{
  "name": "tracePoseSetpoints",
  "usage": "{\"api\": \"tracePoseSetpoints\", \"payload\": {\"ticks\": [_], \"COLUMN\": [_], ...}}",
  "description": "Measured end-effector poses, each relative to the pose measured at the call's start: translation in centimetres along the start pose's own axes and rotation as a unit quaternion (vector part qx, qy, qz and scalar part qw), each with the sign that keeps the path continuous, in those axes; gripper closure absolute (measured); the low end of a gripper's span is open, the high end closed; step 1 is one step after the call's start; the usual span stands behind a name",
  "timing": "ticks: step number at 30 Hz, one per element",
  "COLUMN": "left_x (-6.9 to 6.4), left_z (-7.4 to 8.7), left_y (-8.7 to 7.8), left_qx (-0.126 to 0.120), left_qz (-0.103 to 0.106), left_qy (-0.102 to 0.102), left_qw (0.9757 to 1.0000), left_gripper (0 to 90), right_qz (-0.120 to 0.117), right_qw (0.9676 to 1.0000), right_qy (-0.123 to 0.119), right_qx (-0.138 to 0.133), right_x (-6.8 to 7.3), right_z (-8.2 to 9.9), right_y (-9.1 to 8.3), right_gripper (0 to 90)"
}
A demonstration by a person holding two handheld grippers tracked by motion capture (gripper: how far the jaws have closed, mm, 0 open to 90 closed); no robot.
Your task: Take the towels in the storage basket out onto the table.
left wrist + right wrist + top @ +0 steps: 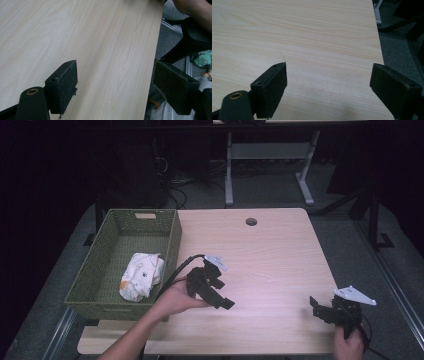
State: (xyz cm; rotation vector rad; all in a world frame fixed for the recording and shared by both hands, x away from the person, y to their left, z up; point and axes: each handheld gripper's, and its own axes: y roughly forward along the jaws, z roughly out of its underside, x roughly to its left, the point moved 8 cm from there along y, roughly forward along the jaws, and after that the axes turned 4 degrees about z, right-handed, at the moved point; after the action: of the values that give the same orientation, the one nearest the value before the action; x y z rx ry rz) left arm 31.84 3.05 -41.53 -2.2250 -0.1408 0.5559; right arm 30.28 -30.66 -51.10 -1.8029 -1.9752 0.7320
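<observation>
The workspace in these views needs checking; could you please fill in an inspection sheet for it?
Surface: pale wood table, round hole near far edge.
Job's things: white patterned cloth bundled inside green basket at table's left.
Clutter: nothing seen.
Grippers: left gripper open, nothing between jaws, beside basket; right gripper open, empty, near right corner.
Cables: black cable trails from left gripper.
Surroundings: dark room, grey floor, white desk frame behind.

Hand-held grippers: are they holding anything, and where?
Nothing. The left hand-held gripper and right hand-held gripper are open over the table.
</observation>
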Motion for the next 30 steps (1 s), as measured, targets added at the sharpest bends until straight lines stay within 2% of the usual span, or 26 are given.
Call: {"api": "tracePoseSetpoints", "payload": {"ticks": [2, 3, 9, 10, 17, 18, 21, 25, 30], "left_x": [0.3, 0.7, 1.4, 1.7, 2.0, 2.2, 2.9, 3.5, 4.8], "left_z": [-0.1, -0.2, -0.7, -0.9, -1.2, -1.2, -0.8, -0.3, 1.1], "left_y": [-0.4, -1.1, -2.8, -3.3, -4.9, -5.4, -6.3, -7.4, -9.6], "left_qx": [0.0, -0.002, -0.003, -0.002, -0.003, -0.003, 0.001, -0.006, -0.018], "left_qz": [-0.004, -0.005, -0.011, -0.019, -0.02, -0.026, -0.036, -0.037, -0.055], "left_qy": [-0.003, -0.009, -0.011, -0.012, -0.013, -0.018, -0.025, -0.035, -0.056], "left_qw": [1.0, 0.9999, 0.9999, 0.9997, 0.9997, 0.9995, 0.999, 0.9987, 0.9968], "left_gripper": [17.8, 17.8, 17.9, 17.9, 18.2, 18.4, 18.5, 18.5, 18.8], "right_qz": [-0.001, 0.0, -0.005, -0.005, -0.007, -0.008, -0.008, -0.007, -0.007], "right_qw": [1.0, 1.0, 1.0, 1.0, 1.0, 1.0, 0.9999, 0.9999, 0.9999], "right_qy": [0.0, 0.0, 0.0, -0.003, -0.005, -0.005, -0.007, -0.006, -0.006], "right_qx": [-0.001, -0.001, -0.002, -0.005, -0.003, -0.003, -0.006, -0.005, -0.005], "right_x": [0.0, 0.1, 0.3, 0.3, 0.5, 0.5, 0.5, 0.5, 0.6], "right_z": [0.0, 0.0, -0.1, -0.2, -0.2, -0.3, -0.3, -0.3, -0.3], "right_y": [0.0, 0.0, 0.0, -0.1, -0.1, -0.1, -0.2, -0.2, -0.2], "right_gripper": [13.9, 13.9, 13.9, 13.9, 13.9, 13.9, 13.9, 13.9, 13.9]}}
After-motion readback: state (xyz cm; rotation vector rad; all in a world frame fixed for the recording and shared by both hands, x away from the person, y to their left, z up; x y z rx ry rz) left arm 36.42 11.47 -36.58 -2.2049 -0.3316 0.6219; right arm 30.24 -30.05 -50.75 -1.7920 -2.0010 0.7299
